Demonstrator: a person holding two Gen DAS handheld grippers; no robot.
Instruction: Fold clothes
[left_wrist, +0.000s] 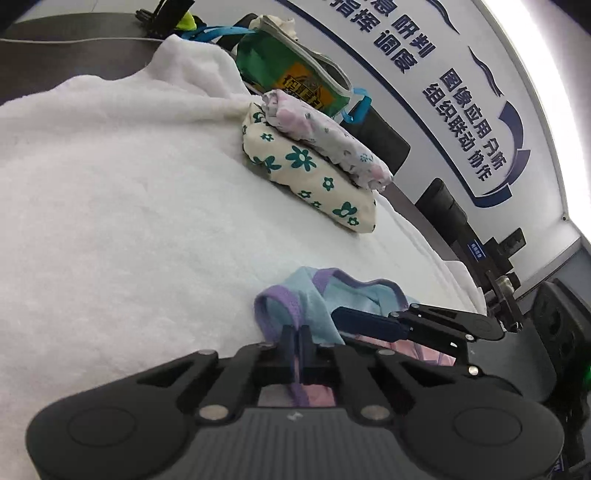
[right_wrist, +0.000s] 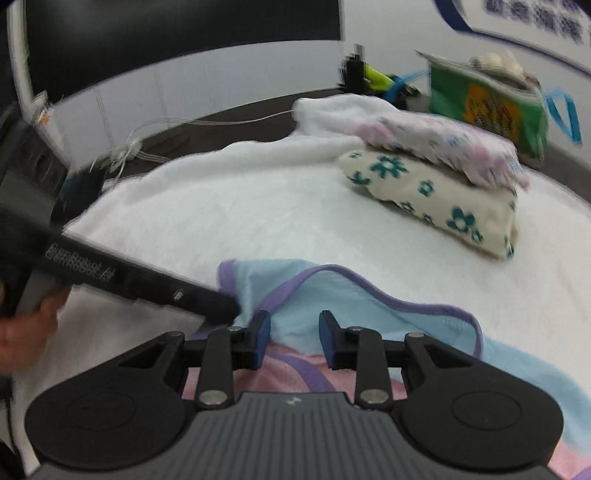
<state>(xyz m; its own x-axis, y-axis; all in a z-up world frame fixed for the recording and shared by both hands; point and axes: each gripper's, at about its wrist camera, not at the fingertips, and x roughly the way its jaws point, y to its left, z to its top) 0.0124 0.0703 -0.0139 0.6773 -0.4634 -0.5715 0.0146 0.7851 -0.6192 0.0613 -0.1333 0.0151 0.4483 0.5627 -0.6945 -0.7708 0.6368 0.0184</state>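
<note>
Work surface: white fleece blanket (left_wrist: 110, 206), spread wide, also in right wrist view (right_wrist: 240, 206); dark tabletop showing past its far edge.

Garment in hand: small light-blue piece with purple trim and a pink part (left_wrist: 314, 302), lying at the near edge of the blanket, bunched and partly lifted; right wrist view (right_wrist: 351, 295) shows blue panel uppermost, pink fabric nearer the camera.

Left gripper (left_wrist: 298, 354): fingers drawn close together, pinched on the purple-trimmed edge of the garment; cloth visible between the pads. In right wrist view (right_wrist: 221, 310), long black body reaching in from the left, tip buried in the garment's left edge; jaw state not readable from that side.

Right gripper (right_wrist: 294, 339): fingers parted with a clear gap, blue pads on either side of the blue cloth, nothing clamped; garment lying beneath and between. Left wrist view (left_wrist: 354, 323) shows it side-on over the garment's right portion.

Folded stack: cream piece with teal flowers (left_wrist: 314, 177), pink-and-white floral piece (left_wrist: 325, 136) on top of it, further back on the blanket, well apart from the garment.

Background: green bag with orange label (left_wrist: 295, 74) behind the stack; wall banner with blue Chinese characters (left_wrist: 461, 110).
</note>
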